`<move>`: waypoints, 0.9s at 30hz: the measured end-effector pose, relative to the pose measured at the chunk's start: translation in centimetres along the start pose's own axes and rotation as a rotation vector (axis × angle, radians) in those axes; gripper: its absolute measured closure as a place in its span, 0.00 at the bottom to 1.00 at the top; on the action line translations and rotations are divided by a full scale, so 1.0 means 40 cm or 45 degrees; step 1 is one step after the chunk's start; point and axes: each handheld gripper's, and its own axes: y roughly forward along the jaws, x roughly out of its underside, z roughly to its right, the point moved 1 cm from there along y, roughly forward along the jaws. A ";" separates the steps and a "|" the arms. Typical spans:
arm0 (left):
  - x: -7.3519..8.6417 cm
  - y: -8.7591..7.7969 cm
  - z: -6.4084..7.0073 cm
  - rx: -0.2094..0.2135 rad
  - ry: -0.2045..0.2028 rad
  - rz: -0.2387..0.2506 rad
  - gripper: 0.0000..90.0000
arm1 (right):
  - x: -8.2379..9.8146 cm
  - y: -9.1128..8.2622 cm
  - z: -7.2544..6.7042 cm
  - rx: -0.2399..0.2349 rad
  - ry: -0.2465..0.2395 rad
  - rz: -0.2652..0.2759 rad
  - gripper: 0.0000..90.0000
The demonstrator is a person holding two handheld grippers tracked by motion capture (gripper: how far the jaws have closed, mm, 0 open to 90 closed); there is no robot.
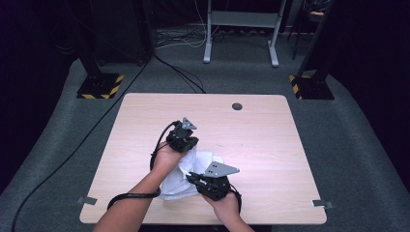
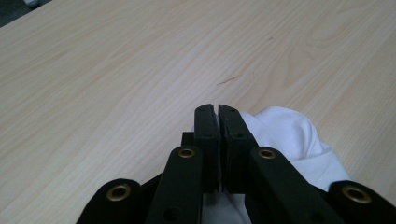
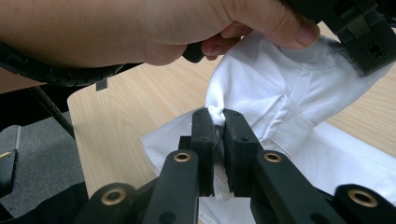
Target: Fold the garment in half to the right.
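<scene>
A: What takes up the middle of the high view?

B: One pale wooden bench [image 1: 261, 145] on grey carpet. On it lies one white cloth [image 1: 193, 176], bunched up in the lower centre of the frame, between the two hands.

A: And the grippers?

B: Two. The left gripper [image 1: 189, 145] sits just above and left of the cloth's upper edge; the right gripper [image 1: 189, 178] is at the lower centre, over the cloth's lower part.

A: How do the left one's fingers stand?

B: In the left gripper view its fingers [image 2: 206, 135] are pressed together with only a hairline gap. The cloth [image 2: 289, 140] bulges out to their right and from beneath them in the lower right of the frame. Whether a fold is pinched between them I cannot tell.

A: The right one?

B: In the right gripper view the fingers [image 3: 203, 140] are nearly closed on a fold of the cloth [image 3: 261, 93], which is puckered between the tips at centre frame. From there the cloth rises to the upper right, toward the left hand [image 3: 154, 28] and its gripper.
</scene>
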 end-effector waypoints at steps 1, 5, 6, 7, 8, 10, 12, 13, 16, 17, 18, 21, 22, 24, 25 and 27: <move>0.000 0.003 0.001 0.002 0.001 -0.002 0.96 | 0.002 -0.001 0.001 0.002 0.001 -0.002 0.93; 0.002 0.017 0.005 0.006 0.000 -0.013 0.96 | 0.011 -0.004 0.006 0.006 0.010 -0.005 0.93; 0.003 0.020 0.006 0.007 -0.001 -0.016 0.96 | 0.013 -0.005 0.008 0.005 0.013 -0.008 0.93; 0.004 0.023 0.007 0.008 -0.001 -0.017 0.96 | 0.016 -0.006 0.009 0.008 0.016 -0.009 0.93; 0.005 0.025 0.007 0.010 -0.001 -0.018 0.96 | 0.018 -0.006 0.010 0.008 0.016 -0.012 0.93; 0.007 0.029 0.009 0.011 -0.006 -0.020 0.96 | 0.021 -0.007 0.011 0.010 0.015 -0.013 0.93; 0.009 0.032 0.013 0.013 -0.007 -0.018 0.96 | 0.025 -0.008 0.012 0.011 0.019 -0.021 0.93; 0.010 0.033 0.014 0.015 -0.006 -0.019 0.96 | 0.028 -0.008 0.012 0.011 0.020 -0.023 0.93; 0.011 0.038 0.016 0.021 -0.003 -0.021 0.96 | 0.034 -0.008 0.013 0.014 0.020 -0.031 0.93; 0.012 0.040 0.017 0.024 -0.003 -0.022 0.96 | 0.036 -0.008 0.013 0.015 0.021 -0.032 0.93; 0.012 0.042 0.017 0.026 -0.003 -0.024 0.96 | 0.037 -0.008 0.013 0.017 0.020 -0.035 0.93; 0.016 0.049 0.019 0.031 -0.009 -0.026 0.96 | 0.041 -0.008 0.013 0.021 0.024 -0.040 0.93; 0.017 0.051 0.019 0.034 -0.007 -0.031 0.96 | 0.043 -0.009 0.013 0.023 0.025 -0.041 0.93; 0.020 0.057 0.020 0.037 -0.013 -0.031 0.96 | 0.047 -0.009 0.014 0.026 0.027 -0.044 0.93; 0.021 0.060 0.021 0.038 -0.015 -0.032 0.96 | 0.049 -0.009 0.015 0.029 0.030 -0.046 0.93; 0.022 0.065 0.023 0.040 -0.014 -0.032 0.96 | 0.053 -0.009 0.016 0.031 0.034 -0.051 0.93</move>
